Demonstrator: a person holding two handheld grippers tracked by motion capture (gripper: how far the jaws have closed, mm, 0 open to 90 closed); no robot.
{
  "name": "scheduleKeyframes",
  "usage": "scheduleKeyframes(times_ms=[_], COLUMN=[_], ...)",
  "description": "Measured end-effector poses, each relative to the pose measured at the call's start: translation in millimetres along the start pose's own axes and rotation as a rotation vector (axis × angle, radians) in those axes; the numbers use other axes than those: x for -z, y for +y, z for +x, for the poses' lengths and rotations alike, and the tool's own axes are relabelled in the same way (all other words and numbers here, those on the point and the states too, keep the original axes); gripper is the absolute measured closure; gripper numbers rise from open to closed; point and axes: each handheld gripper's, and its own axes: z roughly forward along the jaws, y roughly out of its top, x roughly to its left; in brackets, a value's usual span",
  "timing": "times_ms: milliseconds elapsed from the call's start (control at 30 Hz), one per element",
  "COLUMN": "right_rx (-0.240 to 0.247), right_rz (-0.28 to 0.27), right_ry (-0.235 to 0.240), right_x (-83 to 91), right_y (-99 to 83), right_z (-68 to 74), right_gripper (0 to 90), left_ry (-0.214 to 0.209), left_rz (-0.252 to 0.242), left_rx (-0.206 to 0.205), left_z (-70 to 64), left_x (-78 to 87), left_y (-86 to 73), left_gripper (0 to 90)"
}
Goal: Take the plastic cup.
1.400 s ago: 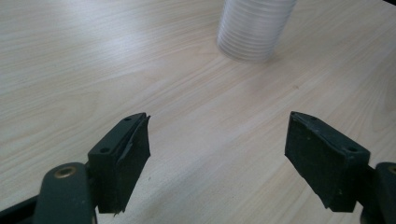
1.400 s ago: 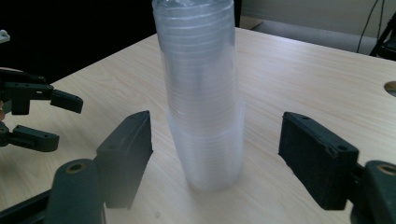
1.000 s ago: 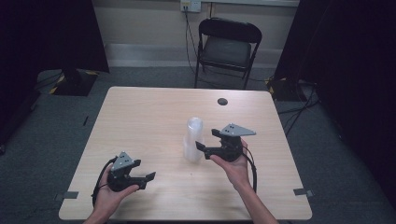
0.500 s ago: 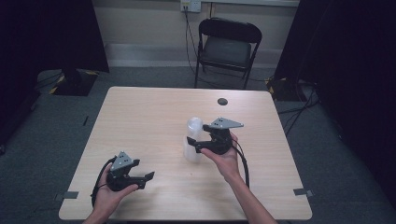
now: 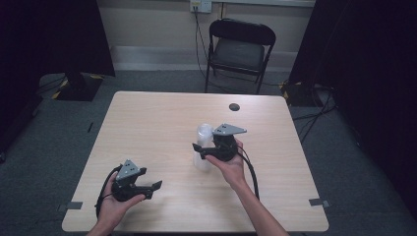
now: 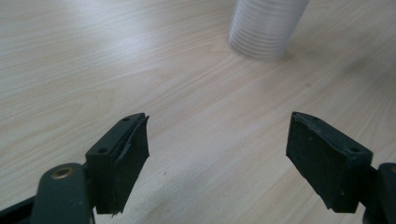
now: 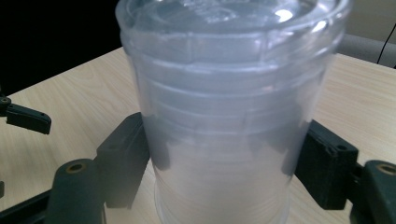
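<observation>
Stack of clear plastic cups (image 7: 224, 116) stands upright, mouths down, near the middle of the counter (image 5: 147, 118); several cups nested, ribbed walls showing through each other. Nothing visible inside them, as far as the translucent walls let one tell. In the high view the stack (image 5: 203, 142) is a pale column just left of the right gripper (image 5: 199, 150).

Right gripper's fingers (image 7: 123, 158) sit on either side of the stack at mid-height, one on each flank, close against the wall; whether they press it or just bracket it cannot be told. The hand holding that gripper comes in from below the stack.

Left gripper (image 5: 156, 186) sits well apart from the stack, toward the counter's near-left edge. Its fingers (image 6: 121, 158) are spread wide with bare wood between them, gripping nothing. In the left gripper view the base of the stack (image 6: 266, 28) shows ahead, resting flat on the wood.

Beyond the stack, near the counter's far edge, a small dark round disc (image 5: 234, 106). Behind the counter, a black folding chair (image 5: 239, 51) on grey carpet.
</observation>
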Motion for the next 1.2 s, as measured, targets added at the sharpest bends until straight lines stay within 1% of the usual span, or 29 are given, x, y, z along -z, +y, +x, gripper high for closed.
scheduleKeyframes(times_ms=[100, 200, 300, 333, 433, 500, 633, 833, 1033, 1200], right_rx=[0.008, 0.005, 0.011, 0.008, 0.013, 0.019, 0.014, 0.007, -0.001, -0.003], right_rz=[-0.001, 0.001, 0.004, 0.005, 0.010, 0.004, 0.002, -0.007, -0.015, -0.034], right_ry=[0.001, -0.001, -0.007, -0.007, -0.013, -0.020, -0.027, -0.012, -0.007, 0.001], right_x=[-1.1, -2.4, -5.7, -6.5, -8.5, -8.7, -7.3, -5.8, -4.4, -2.4], right_y=[-0.4, -0.8, -1.8, -2.0, -2.8, -3.1, -2.2, 0.1, 2.9, 6.0], right_z=[0.6, 0.8, 0.9, 1.0, 1.5, 1.5, 0.4, -0.8, -1.0, -1.3], right_gripper=[25.5, 25.0, 22.9, 23.0, 26.3, 28.8, 29.6, 29.6, 29.6, 29.6], left_ry=[0.001, -0.001, 0.000, -0.003, -0.002, -0.001, -0.002, -0.001, -0.003, -0.001], left_rz=[-0.001, 0.000, 0.000, 0.000, -0.003, -0.001, -0.001, 0.001, 0.001, 0.003], left_rx=[0.001, 0.000, -0.002, 0.004, 0.004, 0.006, 0.007, 0.004, 0.013, 0.010], left_z=[0.4, 0.4, 0.6, 0.4, 0.8, 1.1, 1.1, 1.3, 1.1, 1.5], left_x=[0.4, 0.9, 1.1, 1.1, 1.5, 1.5, 1.2, 0.5, 0.2, 0.1], left_y=[0.1, 0.2, 0.3, 0.3, 0.2, 0.1, 0.1, 0.0, -0.4, -0.4], left_gripper=[21.0, 21.0, 21.0, 21.0, 21.0, 21.0, 21.0, 21.0, 21.0, 21.0])
